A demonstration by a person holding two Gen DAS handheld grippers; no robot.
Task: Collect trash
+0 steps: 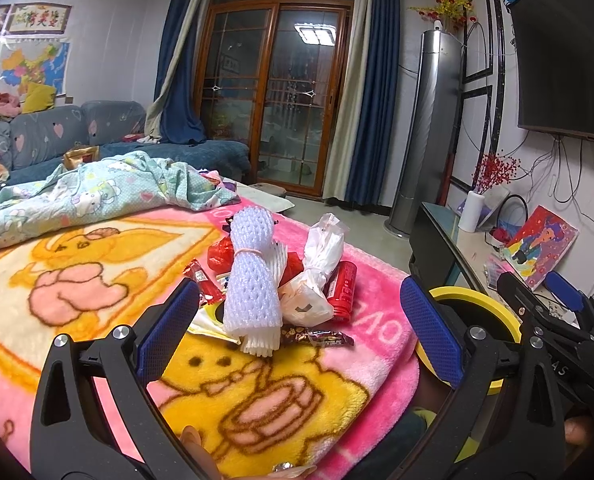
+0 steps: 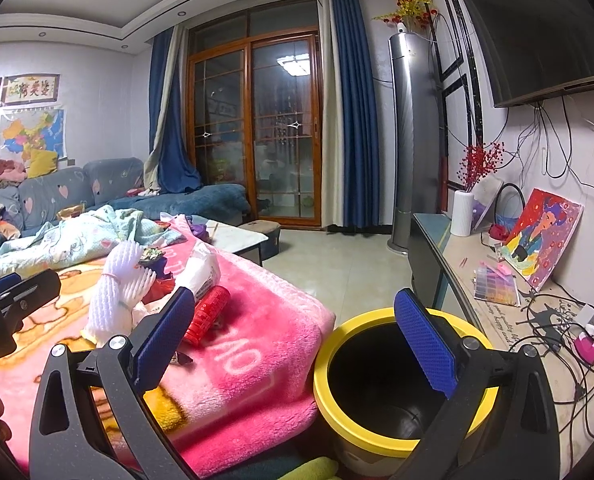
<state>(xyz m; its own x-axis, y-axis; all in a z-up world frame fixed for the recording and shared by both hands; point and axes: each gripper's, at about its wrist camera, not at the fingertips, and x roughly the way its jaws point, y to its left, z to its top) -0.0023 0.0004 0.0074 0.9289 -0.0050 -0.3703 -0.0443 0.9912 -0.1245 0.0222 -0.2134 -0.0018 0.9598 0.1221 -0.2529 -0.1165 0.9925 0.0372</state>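
Observation:
A pile of trash lies on a pink cartoon blanket (image 1: 97,304): a white foam net bundle (image 1: 251,280), a white plastic bag (image 1: 317,268), a red can (image 1: 342,292), a red wrapper (image 1: 203,284) and a dark candy wrapper (image 1: 321,337). My left gripper (image 1: 297,320) is open just short of the pile, empty. My right gripper (image 2: 293,332) is open and empty, over the blanket's edge and the yellow-rimmed bin (image 2: 377,440). The bin also shows in the left wrist view (image 1: 477,300). The foam bundle (image 2: 113,300) and red can (image 2: 209,314) lie left of the right gripper.
A crumpled light-blue quilt (image 1: 97,192) lies at the blanket's far side. A blue sofa (image 1: 57,132) stands behind. A TV bench (image 2: 517,320) with cables, a painting (image 2: 541,236) and a white vase (image 2: 462,212) runs along the right wall. A tiled floor (image 2: 337,264) lies between.

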